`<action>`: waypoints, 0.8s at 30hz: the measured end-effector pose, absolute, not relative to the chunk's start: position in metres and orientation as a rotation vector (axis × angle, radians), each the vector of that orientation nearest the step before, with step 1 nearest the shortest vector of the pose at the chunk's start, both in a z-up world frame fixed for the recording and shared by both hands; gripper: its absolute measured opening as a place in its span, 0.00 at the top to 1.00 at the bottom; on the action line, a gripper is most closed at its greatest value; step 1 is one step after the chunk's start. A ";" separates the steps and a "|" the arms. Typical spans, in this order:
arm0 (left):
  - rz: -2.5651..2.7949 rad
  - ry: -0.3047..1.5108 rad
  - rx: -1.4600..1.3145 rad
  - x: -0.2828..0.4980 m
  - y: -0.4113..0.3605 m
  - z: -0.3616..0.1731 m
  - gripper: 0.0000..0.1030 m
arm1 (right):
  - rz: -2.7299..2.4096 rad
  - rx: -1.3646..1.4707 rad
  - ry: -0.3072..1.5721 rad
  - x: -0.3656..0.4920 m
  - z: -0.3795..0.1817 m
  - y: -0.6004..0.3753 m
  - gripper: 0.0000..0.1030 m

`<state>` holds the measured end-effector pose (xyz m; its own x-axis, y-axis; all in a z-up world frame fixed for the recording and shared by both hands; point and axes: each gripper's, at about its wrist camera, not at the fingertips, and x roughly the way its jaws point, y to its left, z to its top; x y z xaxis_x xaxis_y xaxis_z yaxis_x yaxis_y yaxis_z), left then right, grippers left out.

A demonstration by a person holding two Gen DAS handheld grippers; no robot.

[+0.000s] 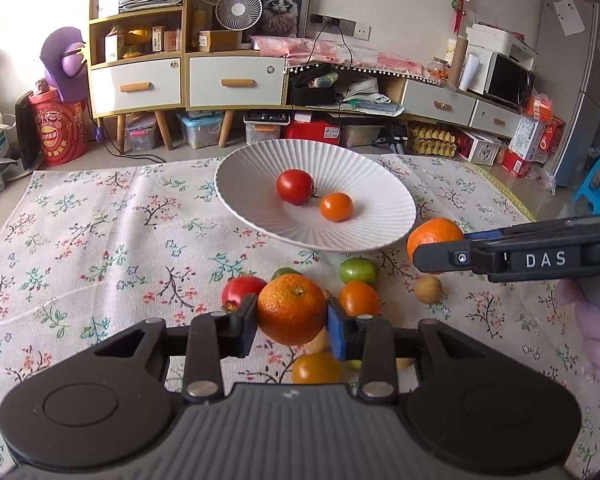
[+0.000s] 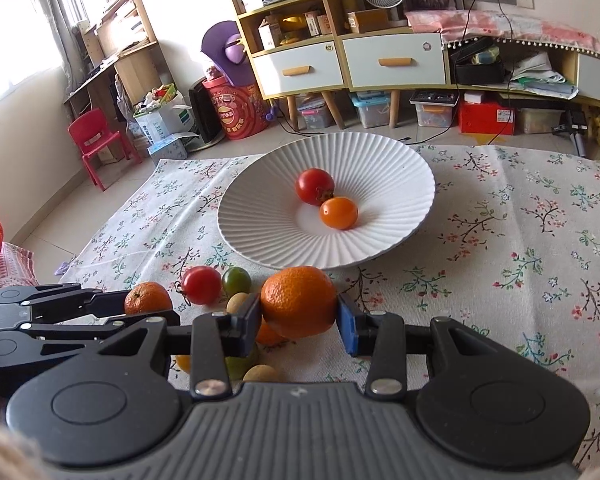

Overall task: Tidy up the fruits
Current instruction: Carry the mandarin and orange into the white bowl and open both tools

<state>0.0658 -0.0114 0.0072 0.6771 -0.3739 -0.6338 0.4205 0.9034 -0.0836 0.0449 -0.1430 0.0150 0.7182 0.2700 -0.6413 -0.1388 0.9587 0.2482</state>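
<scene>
Two oranges (image 1: 291,309) (image 2: 299,302) gripped | two tomatoes (image 2: 315,186) (image 2: 339,213) in plate (image 2: 340,248)

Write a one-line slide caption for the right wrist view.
Right tongs clamp a mandarin in front of the white ribbed bowl, which holds two tomatoes.
</scene>
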 end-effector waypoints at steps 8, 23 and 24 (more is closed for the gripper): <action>-0.472 0.659 0.108 0.098 -0.034 0.018 0.71 | 0.186 0.157 0.691 0.075 0.026 -0.157 0.64; -0.457 0.700 0.190 0.158 -0.079 -0.004 0.71 | 0.122 0.173 0.721 0.140 0.010 -0.175 0.64; -0.457 0.703 0.198 0.161 -0.080 -0.006 0.71 | 0.121 0.172 0.726 0.143 0.008 -0.176 0.64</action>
